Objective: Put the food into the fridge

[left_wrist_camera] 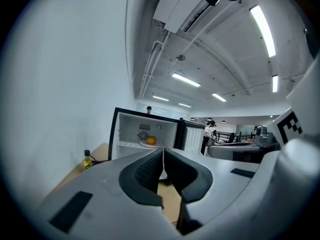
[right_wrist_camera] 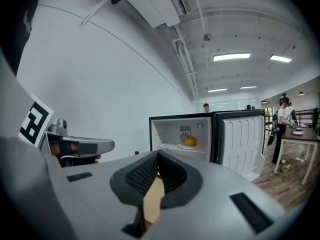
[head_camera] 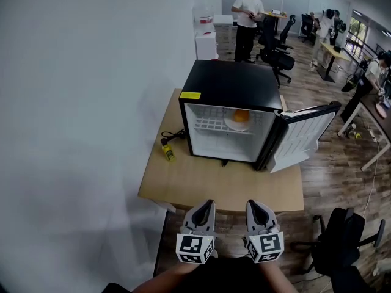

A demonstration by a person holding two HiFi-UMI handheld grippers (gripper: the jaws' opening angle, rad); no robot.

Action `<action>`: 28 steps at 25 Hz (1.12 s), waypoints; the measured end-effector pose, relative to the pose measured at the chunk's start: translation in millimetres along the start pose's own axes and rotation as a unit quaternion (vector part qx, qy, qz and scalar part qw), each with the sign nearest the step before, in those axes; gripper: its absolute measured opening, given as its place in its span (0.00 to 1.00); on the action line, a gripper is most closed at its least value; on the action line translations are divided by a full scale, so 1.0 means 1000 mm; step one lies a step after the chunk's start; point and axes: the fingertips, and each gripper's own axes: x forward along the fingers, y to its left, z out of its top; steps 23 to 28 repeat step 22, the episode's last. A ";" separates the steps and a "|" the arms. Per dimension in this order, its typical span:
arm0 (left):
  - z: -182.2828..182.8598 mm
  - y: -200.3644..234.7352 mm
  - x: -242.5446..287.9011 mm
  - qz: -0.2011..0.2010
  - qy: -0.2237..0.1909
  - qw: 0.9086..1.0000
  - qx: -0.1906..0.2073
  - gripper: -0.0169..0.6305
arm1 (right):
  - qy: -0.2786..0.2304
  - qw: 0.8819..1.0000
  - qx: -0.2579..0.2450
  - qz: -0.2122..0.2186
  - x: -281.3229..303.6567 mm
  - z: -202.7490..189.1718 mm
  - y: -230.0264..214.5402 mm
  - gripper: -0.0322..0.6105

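hovering side by side at the wooden worktop's (head_camera: 201, 188) near edge, left tongs (head_camera: 208, 204) and right tongs (head_camera: 252, 204) both pinched together, empty. orange (head_camera: 241, 115) sits on a white plate (head_camera: 234, 125) on the wire shelf inside the boxy black fridge (head_camera: 232, 87), door (head_camera: 299, 136) swung open. yellow sticker (head_camera: 190, 95) on top, print unreadable. small yellow bottle (head_camera: 167, 152) stands left.

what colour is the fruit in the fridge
The fruit is orange, clearest in the head view.
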 end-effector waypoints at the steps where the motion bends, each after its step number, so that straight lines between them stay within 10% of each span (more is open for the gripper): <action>1: 0.001 -0.001 -0.001 0.001 0.000 1.000 0.001 0.06 | -0.001 1.000 0.001 -0.001 -0.002 0.001 -0.002 0.14; 28: 0.011 -0.021 0.011 -0.018 -0.004 1.000 -0.004 0.06 | -0.046 0.998 -0.003 -0.047 -0.032 0.021 -0.028 0.14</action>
